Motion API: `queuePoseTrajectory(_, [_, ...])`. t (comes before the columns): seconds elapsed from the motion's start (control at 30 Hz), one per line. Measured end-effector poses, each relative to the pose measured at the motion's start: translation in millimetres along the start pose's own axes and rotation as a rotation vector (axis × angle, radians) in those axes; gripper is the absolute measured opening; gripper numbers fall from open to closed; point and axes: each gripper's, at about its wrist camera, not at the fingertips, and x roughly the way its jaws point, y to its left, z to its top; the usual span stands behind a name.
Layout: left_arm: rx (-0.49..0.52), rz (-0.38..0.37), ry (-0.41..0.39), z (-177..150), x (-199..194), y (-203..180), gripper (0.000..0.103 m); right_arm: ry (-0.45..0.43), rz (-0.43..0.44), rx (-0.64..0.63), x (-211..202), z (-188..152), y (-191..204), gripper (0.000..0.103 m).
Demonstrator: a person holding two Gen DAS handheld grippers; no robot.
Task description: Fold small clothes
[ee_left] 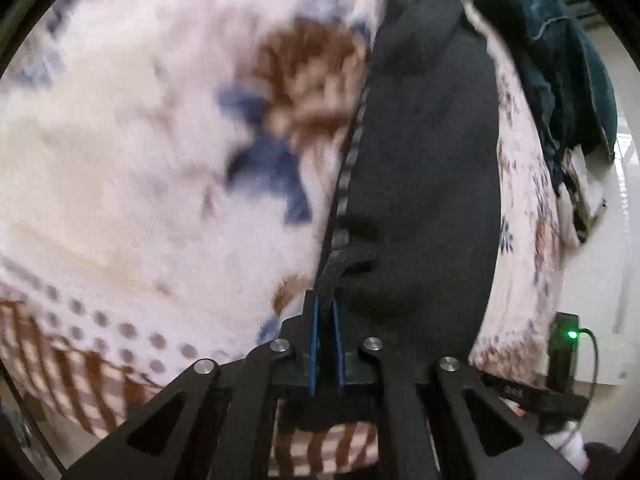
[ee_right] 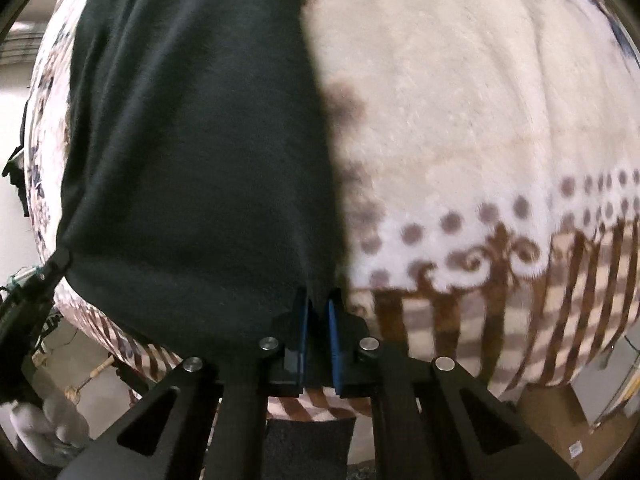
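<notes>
Left gripper fingers clamped on near edge of black garment, beside grey striped trim. Right gripper fingers likewise clamped on black garment hem. Garment spread flat on floral blanket, reaching toward its near edge. Teal clothes pile at blanket's far edge. Black device with green light off the blanket's edge.

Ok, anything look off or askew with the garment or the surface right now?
Nothing is damaged or spilled. The black fabric garment lies on the floral fleece blanket, pinched at its near edge by the left gripper and right gripper. A rumpled teal cloth pile sits beyond it, unfolded.
</notes>
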Motion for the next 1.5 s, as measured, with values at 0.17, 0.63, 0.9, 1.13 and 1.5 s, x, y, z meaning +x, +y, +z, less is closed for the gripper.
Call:
queuePoseTrajectory(0.17, [-0.073,-0.14,0.05,-30,-6,21,0.024,0.04,0.002,0.047,0,-6,-10,0.023])
queuePoseTrajectory(0.63, [0.044,0.112,-0.039,-81,-14,-25,0.0,0.058,0.097,0.105,10,-45,-12,0.006])
queuePoseTrajectory(0.9, [-0.083,-0.022,0.045,-60,-6,22,0.001,0.013,0.039,0.047,-3,-63,-7,0.006])
queuePoseTrajectory(1.13, [0.022,-0.005,0.134,-74,34,-14,0.032,0.073,0.094,0.118,11,-39,-15,0.017])
queuePoseTrajectory(1.5, [0.048,0.145,-0.008,-93,11,-22,0.003,0.041,0.082,0.082,8,-42,-16,0.018])
